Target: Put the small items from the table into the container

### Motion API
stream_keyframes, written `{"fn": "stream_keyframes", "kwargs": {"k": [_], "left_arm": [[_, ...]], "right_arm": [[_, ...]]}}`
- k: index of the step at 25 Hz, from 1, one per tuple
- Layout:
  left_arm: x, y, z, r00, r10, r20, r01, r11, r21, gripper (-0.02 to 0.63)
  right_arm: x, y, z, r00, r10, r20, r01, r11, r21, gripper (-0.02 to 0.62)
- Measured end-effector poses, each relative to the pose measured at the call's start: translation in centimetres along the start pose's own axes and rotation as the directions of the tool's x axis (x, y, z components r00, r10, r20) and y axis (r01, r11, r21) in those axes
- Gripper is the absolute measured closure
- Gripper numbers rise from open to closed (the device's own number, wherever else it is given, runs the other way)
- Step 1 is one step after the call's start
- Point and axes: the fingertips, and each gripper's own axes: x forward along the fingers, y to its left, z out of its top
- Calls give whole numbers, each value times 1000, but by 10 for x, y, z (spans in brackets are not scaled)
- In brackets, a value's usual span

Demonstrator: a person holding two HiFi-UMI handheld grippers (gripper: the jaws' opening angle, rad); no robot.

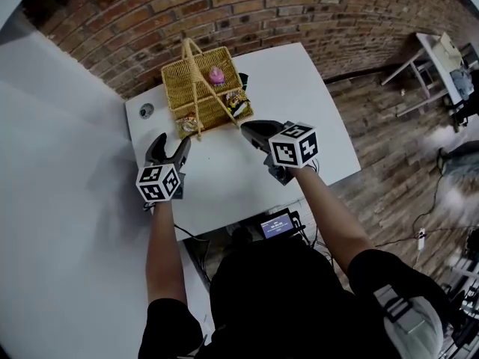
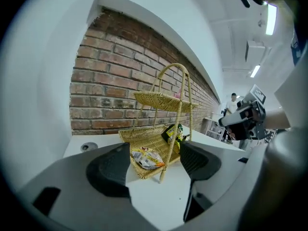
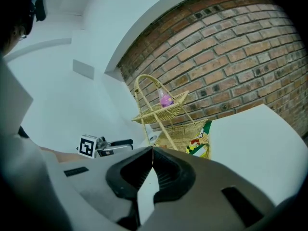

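Three small items lie in the two-tier wicker basket [image 1: 196, 96]: a pink one [image 1: 216, 75] on top, a yellow packet [image 2: 147, 159] and a green packet [image 2: 173, 133] below, just ahead of the left gripper's [image 1: 171, 144] parted, empty fingers. The right gripper [image 1: 248, 129], fingers clenched on nothing, hovers beside the basket over the white table [image 1: 299, 88].

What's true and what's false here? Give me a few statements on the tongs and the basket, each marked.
1. The left tongs are open and hold nothing. True.
2. The right tongs grip a snack packet. False: they are shut and empty.
3. A pink item sits on the upper tier of the basket. True.
4. The basket's lower tier is empty. False: a yellow packet and a green packet lie in it.
5. The basket stands on the floor. False: it stands on the white table.
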Motion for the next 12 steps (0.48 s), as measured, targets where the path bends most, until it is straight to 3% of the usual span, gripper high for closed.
{"fn": "stream_keyframes", "kwargs": {"k": [12], "left_arm": [[-41, -40, 13, 992, -37, 118, 44, 997, -59, 480]], "right_arm": [[-9, 21, -14, 999, 41, 8, -41, 999, -5, 583]]}}
